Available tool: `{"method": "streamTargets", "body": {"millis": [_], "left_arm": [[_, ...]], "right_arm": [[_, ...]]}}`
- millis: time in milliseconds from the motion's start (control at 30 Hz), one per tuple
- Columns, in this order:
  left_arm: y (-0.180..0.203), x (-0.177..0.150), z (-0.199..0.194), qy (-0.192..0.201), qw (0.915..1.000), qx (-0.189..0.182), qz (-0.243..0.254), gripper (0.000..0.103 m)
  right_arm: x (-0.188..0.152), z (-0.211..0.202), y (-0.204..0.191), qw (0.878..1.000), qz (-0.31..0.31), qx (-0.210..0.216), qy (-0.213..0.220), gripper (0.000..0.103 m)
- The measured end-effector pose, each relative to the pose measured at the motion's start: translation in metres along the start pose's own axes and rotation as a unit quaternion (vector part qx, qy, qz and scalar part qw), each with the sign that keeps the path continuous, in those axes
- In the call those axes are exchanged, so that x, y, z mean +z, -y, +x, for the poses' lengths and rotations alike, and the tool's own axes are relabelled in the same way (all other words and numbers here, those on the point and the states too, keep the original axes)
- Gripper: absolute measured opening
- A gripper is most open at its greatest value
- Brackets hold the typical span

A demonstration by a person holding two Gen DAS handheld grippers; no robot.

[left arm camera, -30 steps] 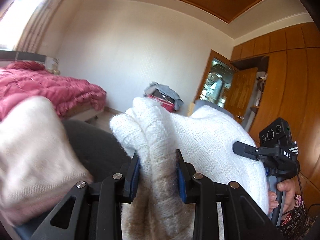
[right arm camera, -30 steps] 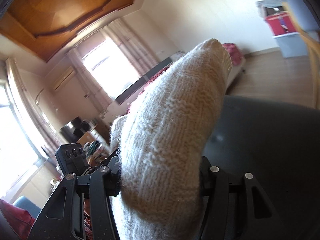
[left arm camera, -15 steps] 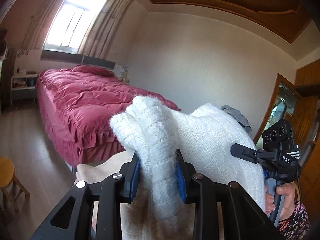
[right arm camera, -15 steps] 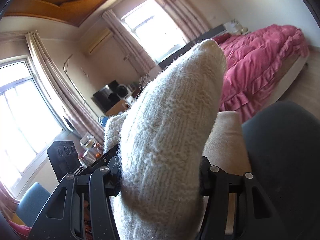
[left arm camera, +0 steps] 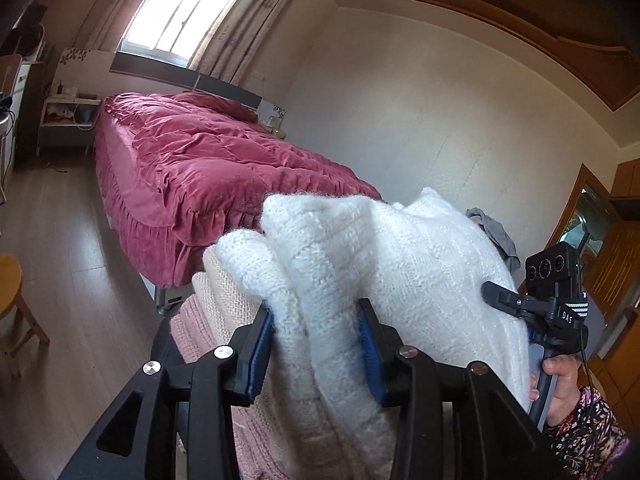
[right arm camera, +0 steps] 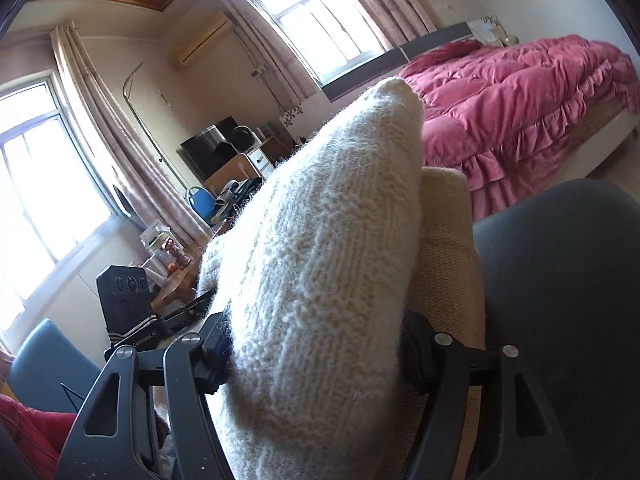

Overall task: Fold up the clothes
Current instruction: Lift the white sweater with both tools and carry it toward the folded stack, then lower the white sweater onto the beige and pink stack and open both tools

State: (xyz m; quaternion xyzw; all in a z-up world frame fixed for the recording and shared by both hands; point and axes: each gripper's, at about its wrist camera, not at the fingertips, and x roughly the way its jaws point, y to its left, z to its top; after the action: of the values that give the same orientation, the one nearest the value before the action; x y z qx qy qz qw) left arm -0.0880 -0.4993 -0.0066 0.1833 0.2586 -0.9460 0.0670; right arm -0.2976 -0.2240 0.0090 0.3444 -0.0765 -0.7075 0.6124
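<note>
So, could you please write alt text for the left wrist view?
The left gripper is shut on a bunched white sweater, with the right gripper and a hand at its far side. Behind stand a bed with a red cover and a window.

Ahead of our left gripper and to its left stands a bed (left arm camera: 208, 168) under a crimson ruffled quilt, on a pale wood-plank floor (left arm camera: 68, 280). Beyond it a bright window (left arm camera: 188, 12) with pale curtains (left arm camera: 248, 20) lights the room. The plain cream wall (left arm camera: 440, 120) rises to a wooden ceiling (left arm camera: 500, 4). Far right we see a wooden door (left arm camera: 616, 256). Left of our right gripper a second window (right arm camera: 36, 184) glares, with a cluttered desk (right arm camera: 236, 176) nearby.
</note>
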Motion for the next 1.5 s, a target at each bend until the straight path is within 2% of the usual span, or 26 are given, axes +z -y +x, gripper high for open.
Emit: {"method": "streamTargets", "body": {"millis": [133, 400, 467, 533, 667, 733, 833, 900, 1000, 1167, 1333, 1433, 1500], "left_arm": [[-0.005, 0.007, -0.025, 0.016, 0.9997, 0.014, -0.009, 0.040], [0.042, 0.041, -0.081, 0.099, 0.9933, 0.049, 0.034, 0.037], [0.069, 0.045, -0.079, 0.097, 0.9917, 0.058, 0.062, 0.037], [0.100, 0.044, -0.065, 0.083, 0.9889, 0.070, 0.101, 0.037], [0.131, 0.035, -0.023, 0.050, 0.9768, 0.127, 0.164, 0.037], [0.123, 0.029, 0.001, 0.024, 0.9748, 0.153, 0.160, 0.037], [0.095, 0.023, 0.030, -0.015, 0.9740, 0.182, 0.133, 0.037], [0.072, 0.022, 0.039, -0.026, 0.9778, 0.179, 0.106, 0.037], [0.048, 0.023, 0.050, -0.033, 0.9808, 0.172, 0.085, 0.037], [0.047, 0.023, 0.062, -0.032, 0.9781, 0.165, 0.123, 0.038], [0.062, 0.011, 0.063, -0.006, 0.9732, 0.169, 0.156, 0.038], [0.067, 0.004, 0.062, 0.010, 0.9701, 0.174, 0.168, 0.038], [0.065, 0.005, 0.061, 0.009, 0.9712, 0.172, 0.165, 0.038]], "right_arm": [[0.005, -0.021, -0.016, 0.999, -0.013, -0.045, 0.028, 0.075], [0.014, -0.062, -0.049, 0.987, -0.039, -0.134, 0.083, 0.075], [0.016, -0.072, -0.057, 0.982, -0.045, -0.156, 0.097, 0.074], [0.018, -0.082, -0.065, 0.976, -0.051, -0.178, 0.110, 0.056], [0.029, -0.058, -0.097, 0.965, -0.115, -0.220, 0.081, 0.055], [0.038, -0.037, -0.102, 0.961, -0.120, -0.240, 0.067, 0.054], [0.047, -0.004, -0.105, 0.961, -0.138, -0.235, 0.047, 0.054], [0.051, 0.014, -0.106, 0.957, -0.151, -0.245, 0.035, 0.054], [0.050, 0.025, -0.087, 0.961, -0.128, -0.245, 0.023, 0.054], [0.050, 0.042, -0.056, 0.966, -0.088, -0.244, 0.002, 0.054], [0.049, 0.060, -0.024, 0.968, -0.049, -0.244, -0.018, 0.054], [0.045, 0.055, -0.015, 0.973, -0.025, -0.231, -0.009, 0.054], [0.045, 0.053, -0.017, 0.972, -0.026, -0.235, -0.005, 0.054]]}}
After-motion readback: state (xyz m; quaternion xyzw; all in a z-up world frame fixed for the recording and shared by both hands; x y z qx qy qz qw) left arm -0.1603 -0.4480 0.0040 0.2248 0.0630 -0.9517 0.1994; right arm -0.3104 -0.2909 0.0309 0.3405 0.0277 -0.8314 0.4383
